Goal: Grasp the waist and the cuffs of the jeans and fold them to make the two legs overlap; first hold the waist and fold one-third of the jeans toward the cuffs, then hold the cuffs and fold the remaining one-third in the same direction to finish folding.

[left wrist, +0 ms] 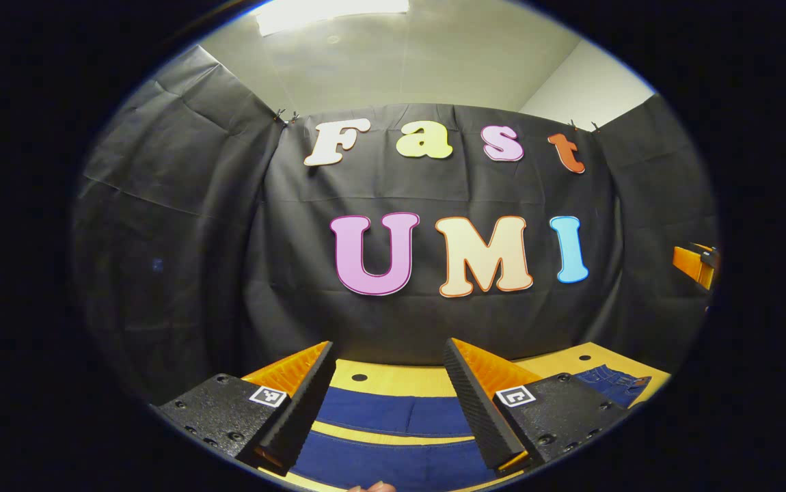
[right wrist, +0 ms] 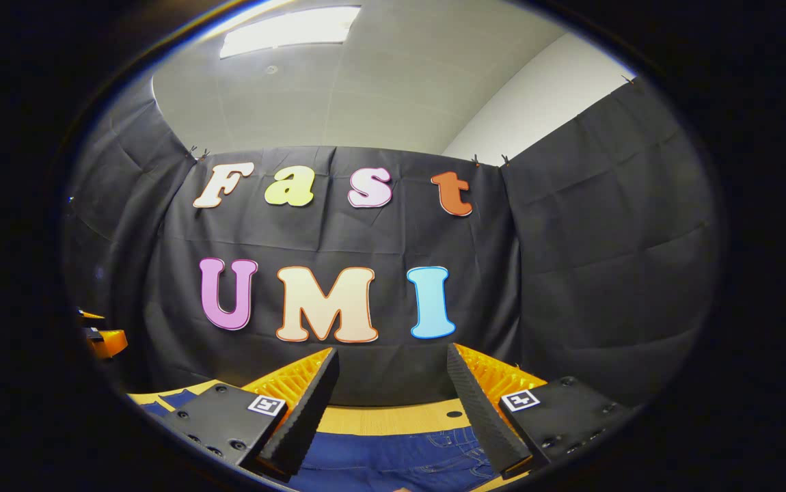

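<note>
While spread, jeans (left wrist: 393, 417) below tongs (left wrist: 393, 403).

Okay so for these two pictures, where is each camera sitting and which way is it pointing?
Left gripper view: rides on the left gripper, facing forward over the jeans on the wooden table toward the booth wall; its own jaws stand open, a fingertip at the bottom edge.
Right gripper view: rides on the right gripper, facing the same wall over the jeans; its jaws stand open.
Shared: jeans, table, wall, and each catches the other gripper at its edge.
</note>
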Available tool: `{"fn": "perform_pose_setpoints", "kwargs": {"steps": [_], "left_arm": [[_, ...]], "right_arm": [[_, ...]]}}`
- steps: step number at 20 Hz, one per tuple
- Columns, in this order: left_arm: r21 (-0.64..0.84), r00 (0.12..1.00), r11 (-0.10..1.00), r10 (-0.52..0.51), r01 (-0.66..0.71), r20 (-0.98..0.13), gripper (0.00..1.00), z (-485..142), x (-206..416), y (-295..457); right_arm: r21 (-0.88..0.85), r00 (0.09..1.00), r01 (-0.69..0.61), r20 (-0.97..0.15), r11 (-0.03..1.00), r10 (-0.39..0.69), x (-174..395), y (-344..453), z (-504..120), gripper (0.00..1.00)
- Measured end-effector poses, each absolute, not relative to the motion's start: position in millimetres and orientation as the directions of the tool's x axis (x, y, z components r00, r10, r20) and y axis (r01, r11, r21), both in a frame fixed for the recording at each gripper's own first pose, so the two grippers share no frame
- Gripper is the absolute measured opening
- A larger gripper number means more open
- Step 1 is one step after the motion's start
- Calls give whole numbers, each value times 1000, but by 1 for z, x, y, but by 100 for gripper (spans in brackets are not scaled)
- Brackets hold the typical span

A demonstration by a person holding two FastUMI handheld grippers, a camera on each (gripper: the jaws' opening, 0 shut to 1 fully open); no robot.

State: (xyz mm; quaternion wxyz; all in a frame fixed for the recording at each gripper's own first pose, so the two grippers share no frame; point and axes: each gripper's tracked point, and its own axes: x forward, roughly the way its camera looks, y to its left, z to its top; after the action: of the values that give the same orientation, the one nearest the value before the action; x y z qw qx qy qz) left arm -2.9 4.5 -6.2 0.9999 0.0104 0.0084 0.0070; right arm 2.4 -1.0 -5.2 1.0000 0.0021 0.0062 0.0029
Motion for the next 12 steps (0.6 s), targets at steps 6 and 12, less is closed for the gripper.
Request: {"fn": "perform_pose_setpoints", "kwargs": {"steps": [6,12], "left_arm": [[65,999,998,18,-14,-47,95,-21,-10,12],[230,987,971,-36,71,-156,100,-72,-32,35]], "right_arm": [[0,999,-20,-26,1000,20,-3,3,-11,98],[-8,998,-20,-52,1000,19,-19,9,-33,99]]}}
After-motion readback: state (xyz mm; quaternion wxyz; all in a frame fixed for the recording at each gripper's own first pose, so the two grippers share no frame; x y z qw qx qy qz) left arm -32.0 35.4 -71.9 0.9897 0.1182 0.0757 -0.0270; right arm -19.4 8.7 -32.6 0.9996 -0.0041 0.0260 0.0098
